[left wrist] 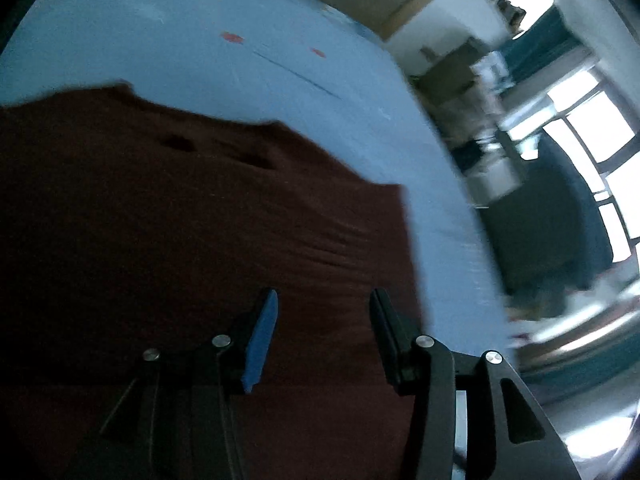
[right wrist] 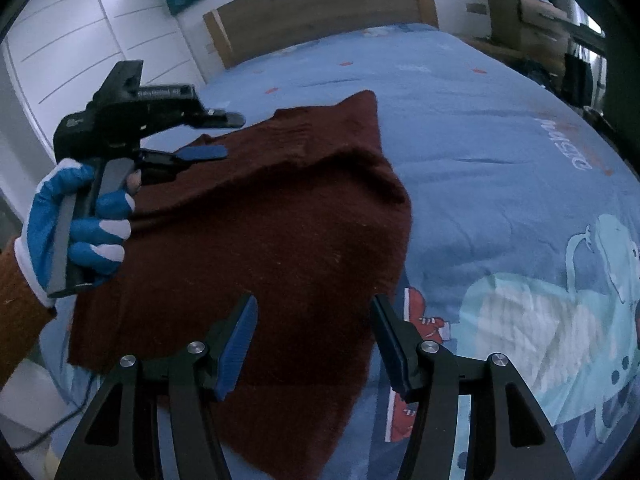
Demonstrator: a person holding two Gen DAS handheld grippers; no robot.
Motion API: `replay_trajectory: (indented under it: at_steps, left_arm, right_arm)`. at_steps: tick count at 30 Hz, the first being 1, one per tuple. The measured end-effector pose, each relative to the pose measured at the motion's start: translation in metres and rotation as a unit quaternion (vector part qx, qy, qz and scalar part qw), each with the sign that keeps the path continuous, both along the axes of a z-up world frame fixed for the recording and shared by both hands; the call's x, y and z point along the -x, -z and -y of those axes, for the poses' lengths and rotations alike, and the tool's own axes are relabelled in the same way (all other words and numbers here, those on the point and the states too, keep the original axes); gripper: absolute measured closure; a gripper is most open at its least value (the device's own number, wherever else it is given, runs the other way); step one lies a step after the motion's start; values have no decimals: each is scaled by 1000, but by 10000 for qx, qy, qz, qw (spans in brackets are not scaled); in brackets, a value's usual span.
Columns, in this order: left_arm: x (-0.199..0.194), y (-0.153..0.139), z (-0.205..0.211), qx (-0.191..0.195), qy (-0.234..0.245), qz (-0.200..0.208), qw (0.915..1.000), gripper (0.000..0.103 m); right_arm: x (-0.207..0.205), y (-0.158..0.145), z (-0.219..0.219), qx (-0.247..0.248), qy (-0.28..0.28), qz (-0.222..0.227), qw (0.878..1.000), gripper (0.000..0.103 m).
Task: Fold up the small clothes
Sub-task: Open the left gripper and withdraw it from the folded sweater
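Note:
A dark maroon knitted garment [right wrist: 280,220] lies partly folded on the blue bed cover, with a raised fold running across its upper part. It also fills the left half of the left wrist view [left wrist: 180,220]. My left gripper [left wrist: 323,300] is open and empty, hovering over the garment's right part. It shows in the right wrist view [right wrist: 230,136] at the garment's far left edge, held by a blue-and-white gloved hand [right wrist: 80,220]. My right gripper [right wrist: 314,304] is open and empty, just above the garment's near edge.
The blue bed cover [right wrist: 480,140] with cartoon prints spreads to the right and far side. A wooden headboard [right wrist: 320,4] stands at the back. White wardrobe doors [right wrist: 80,40] are to the left; shelves and boxes [right wrist: 528,12] are at the right. A cable [right wrist: 60,424] trails at the lower left.

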State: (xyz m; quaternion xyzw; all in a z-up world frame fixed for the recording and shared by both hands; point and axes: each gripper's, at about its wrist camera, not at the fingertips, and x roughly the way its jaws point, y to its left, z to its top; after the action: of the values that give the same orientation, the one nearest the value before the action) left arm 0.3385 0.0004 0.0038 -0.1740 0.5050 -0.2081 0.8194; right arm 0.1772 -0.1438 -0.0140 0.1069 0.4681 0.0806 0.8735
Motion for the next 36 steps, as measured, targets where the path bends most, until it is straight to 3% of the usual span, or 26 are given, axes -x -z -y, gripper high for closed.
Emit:
replay_trajectory:
  at_steps: [2,6,8,11,14,17,22,27,29,31,33,36]
  left_arm:
    - [3,9,2,-679,-51,51,9977,61]
    - [22,29,18,-1296,112,159,9914,61]
    - [30,29,28,-1260,223,194,9916,60]
    - [37,31,33,-684,462,0,9966,60]
    - [42,21,24,-708,543,129,9959,60]
    - [41,8,2,-866,357,313,9951,60]
    - [34,1,-62,-1555,-340,628,9852,60]
    - [27,12,-127,-2312,-1142,617,9642,60]
    - [26,23,-143,-2406,-1309,457,9607,60]
    - [28,38,-149,-2336,-1274,278,9635,58]
    - [33,39,-141,-2467,-1223,438,9603,57]
    - [32,35,-140,-2381,-1199,419,9629,57]
  right_arm:
    - [-1,0,0,-5,-17,-4,10000,43]
    - [-4,1,-1,24,-47,-7,10000,43]
    - [-6,0,-1,40,-40,-3,10000,43]
    - [-7,-1,-3,70,-35,12,10000,43]
    - [-7,-4,-5,107,-52,51,9999,43]
    - [-8,-4,-5,139,-54,38,9999,43]
    - [-12,-5,-8,162,-54,51,9998,43]
    - [-13,-8,-6,209,-28,66,9998,43]
    - [-10,-9,-4,240,6,59,9997,43]
    - [-8,-10,-2,263,42,41,9996,43]
    - [-7,-12,0,301,71,30,9995,43]
    - [-5,-15,0,373,86,26,9993,43]
